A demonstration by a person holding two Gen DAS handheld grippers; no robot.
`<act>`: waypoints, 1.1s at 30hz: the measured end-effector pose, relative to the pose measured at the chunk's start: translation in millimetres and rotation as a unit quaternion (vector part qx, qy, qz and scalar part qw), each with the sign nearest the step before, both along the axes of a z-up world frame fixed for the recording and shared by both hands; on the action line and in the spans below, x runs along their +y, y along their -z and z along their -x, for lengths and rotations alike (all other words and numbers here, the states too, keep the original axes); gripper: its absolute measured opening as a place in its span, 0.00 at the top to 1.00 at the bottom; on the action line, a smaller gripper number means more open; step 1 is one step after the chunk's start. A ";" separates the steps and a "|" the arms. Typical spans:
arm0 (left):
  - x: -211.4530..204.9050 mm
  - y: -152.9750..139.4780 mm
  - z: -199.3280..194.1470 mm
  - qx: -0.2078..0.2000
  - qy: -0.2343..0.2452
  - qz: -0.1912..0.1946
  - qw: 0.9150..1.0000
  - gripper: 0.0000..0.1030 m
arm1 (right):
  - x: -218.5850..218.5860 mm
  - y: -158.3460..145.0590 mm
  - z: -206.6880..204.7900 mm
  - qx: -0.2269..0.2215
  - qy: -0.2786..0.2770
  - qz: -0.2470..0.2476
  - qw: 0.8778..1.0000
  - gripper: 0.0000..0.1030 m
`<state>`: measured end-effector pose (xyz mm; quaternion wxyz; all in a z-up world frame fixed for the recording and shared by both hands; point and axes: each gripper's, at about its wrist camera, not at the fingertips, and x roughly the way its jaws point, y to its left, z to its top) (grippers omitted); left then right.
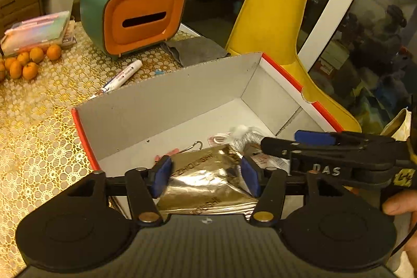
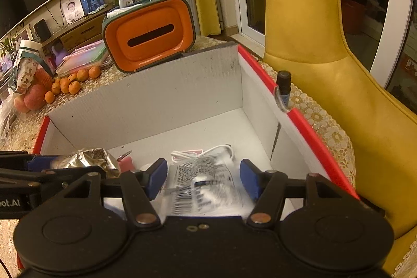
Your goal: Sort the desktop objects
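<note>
A white cardboard box with a red rim (image 1: 166, 106) (image 2: 146, 98) stands on the table. Both grippers hang over its near end. My left gripper (image 1: 207, 177) is open, with a gold foil packet (image 1: 206, 181) lying between and below its blue pads. My right gripper (image 2: 203, 180) is open above a clear plastic bag with printed text (image 2: 203, 184). A white cable (image 2: 208, 151), a pink item (image 2: 126, 163) and a metal hook (image 1: 194, 146) lie on the box floor. The right gripper also shows in the left wrist view (image 1: 312, 145).
A green and orange tissue-box organiser (image 1: 135, 17) (image 2: 151, 33) holding pens stands behind the box. A marker (image 1: 122, 78) and grey cloth (image 1: 192, 50) lie near it. Oranges (image 1: 28, 61) and a pink case (image 1: 36, 30) are at the left. A small dark bottle (image 2: 284, 85) and a yellow chair (image 2: 325, 69) are at the right.
</note>
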<state>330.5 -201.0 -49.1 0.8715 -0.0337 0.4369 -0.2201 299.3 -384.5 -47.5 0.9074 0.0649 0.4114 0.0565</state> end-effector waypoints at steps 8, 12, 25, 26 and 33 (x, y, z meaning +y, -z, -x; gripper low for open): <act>7.9 -15.4 16.7 -0.025 -0.004 0.005 1.000 0.35 | -4.8 -12.0 12.6 -0.009 -0.004 0.001 1.000 0.34; 7.7 -26.4 29.6 -0.047 -0.002 -0.003 0.999 0.35 | -2.7 -18.7 23.2 -0.013 -0.015 0.002 1.000 0.34; 16.8 -44.7 71.0 -0.074 0.002 0.001 0.997 0.28 | 16.6 -49.7 62.9 -0.036 -0.061 0.013 0.997 0.33; 17.8 -45.1 74.2 -0.075 0.003 0.000 0.997 0.27 | 18.2 -51.5 66.4 -0.037 -0.064 0.013 0.997 0.33; 25.9 -48.0 93.9 -0.088 0.001 0.002 0.996 0.21 | 25.3 -60.7 85.7 -0.051 -0.079 0.011 0.996 0.31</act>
